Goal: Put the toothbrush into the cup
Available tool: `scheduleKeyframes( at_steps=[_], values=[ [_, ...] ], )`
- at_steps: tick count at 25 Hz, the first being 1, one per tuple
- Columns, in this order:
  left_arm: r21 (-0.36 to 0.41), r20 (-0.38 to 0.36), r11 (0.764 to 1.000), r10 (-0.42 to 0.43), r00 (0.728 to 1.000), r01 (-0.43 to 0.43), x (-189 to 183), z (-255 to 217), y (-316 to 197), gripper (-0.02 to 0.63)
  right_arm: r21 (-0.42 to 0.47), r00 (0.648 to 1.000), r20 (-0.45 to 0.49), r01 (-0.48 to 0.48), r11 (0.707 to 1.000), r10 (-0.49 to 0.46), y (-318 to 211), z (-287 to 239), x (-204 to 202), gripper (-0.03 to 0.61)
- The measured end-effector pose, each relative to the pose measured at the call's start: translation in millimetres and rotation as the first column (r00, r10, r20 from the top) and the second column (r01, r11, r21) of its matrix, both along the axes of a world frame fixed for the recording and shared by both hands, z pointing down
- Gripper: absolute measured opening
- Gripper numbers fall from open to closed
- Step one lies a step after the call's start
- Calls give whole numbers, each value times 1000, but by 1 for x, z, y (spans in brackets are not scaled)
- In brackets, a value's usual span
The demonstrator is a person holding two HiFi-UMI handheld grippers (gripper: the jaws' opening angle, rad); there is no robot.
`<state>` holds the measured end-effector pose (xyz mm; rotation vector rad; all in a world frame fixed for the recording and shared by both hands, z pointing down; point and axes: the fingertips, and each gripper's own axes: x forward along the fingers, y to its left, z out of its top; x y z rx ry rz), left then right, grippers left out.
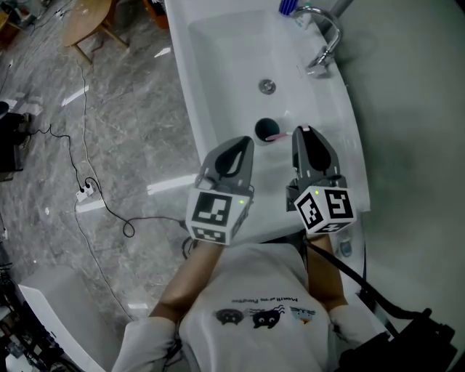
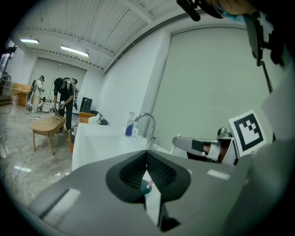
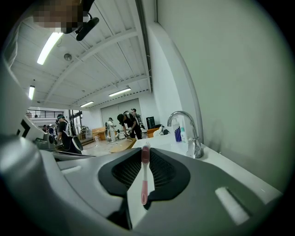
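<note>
A pink toothbrush [image 3: 144,177] lies along the jaws of my right gripper [image 3: 144,154], which is shut on it, brush head forward. In the head view the right gripper [image 1: 305,132] hovers over the sink's near right rim, and the toothbrush tip [image 1: 300,130] pokes out past it. A dark teal cup [image 1: 266,129] stands in the basin just left of that tip, with a short pink item at its rim. My left gripper [image 1: 245,142] is shut on nothing, just left of the cup. The cup [image 2: 146,187] shows below the left jaws.
The white sink [image 1: 218,65] has a drain [image 1: 267,86] and a chrome faucet [image 1: 323,43] at the far right, beside a blue-and-white bottle [image 1: 288,6]. A cable and power strip [image 1: 86,192] lie on the grey floor at left. People work around a wooden table [image 2: 46,124] far off.
</note>
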<state>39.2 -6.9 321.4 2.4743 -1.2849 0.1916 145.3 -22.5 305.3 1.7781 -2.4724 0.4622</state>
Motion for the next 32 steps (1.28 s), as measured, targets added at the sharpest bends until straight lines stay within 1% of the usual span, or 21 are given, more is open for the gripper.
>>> scheduleKeyframes(
  at_steps=[7,32],
  values=[
    [-18,13,1000,-8,1000,9,-2,5,-7,0,-28,1000,0,7,1000,-7,-8,11,-3,55],
    [-62,13,998,-11,1000,11,-4,22,-21,0,-90,1000,-15,7,996,-8,-23,38,-6,55]
  ],
)
